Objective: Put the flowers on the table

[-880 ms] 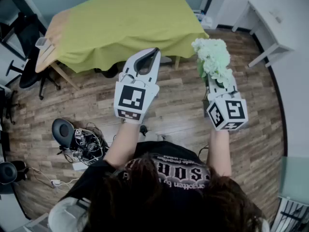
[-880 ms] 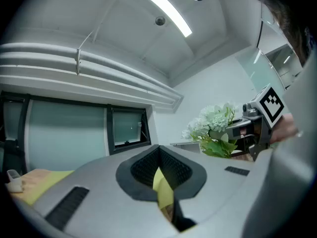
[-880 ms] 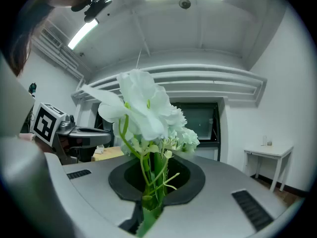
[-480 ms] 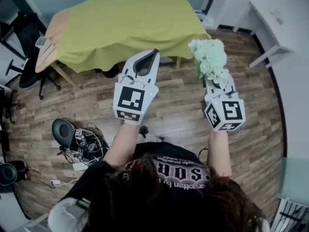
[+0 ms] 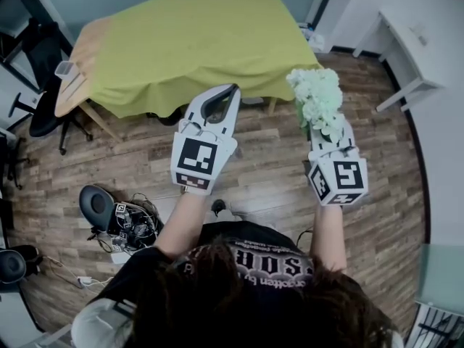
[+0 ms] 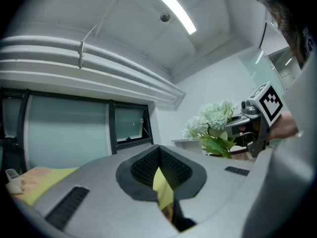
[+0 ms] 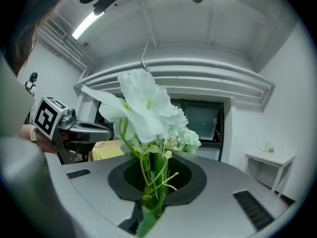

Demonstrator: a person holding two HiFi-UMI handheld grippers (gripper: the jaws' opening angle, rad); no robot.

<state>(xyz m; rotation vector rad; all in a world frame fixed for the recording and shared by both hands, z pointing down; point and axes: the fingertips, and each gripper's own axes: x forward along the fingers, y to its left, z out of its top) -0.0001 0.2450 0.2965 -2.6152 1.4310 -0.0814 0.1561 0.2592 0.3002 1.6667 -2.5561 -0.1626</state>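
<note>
A bunch of white and pale green flowers (image 5: 317,96) stands upright in my right gripper (image 5: 324,127), which is shut on the green stems (image 7: 152,192). The blooms (image 7: 148,108) fill the middle of the right gripper view. My left gripper (image 5: 229,94) is held beside it, to the left, shut with nothing between its fingers. From the left gripper view the flowers (image 6: 210,120) and the right gripper show at the right. The table (image 5: 188,35) with its yellow-green cloth lies ahead, beyond both grippers, which hover over the wooden floor short of its near edge.
A white desk (image 5: 406,42) stands at the far right wall. A black chair (image 5: 43,114) is left of the table. Cables and gear (image 5: 123,220) lie on the floor at lower left. A small clear container (image 5: 64,68) sits on the table's bare left end.
The table has come slightly lower and nearer in the head view. Both grippers keep the same pose, the flowers still in the right one.
</note>
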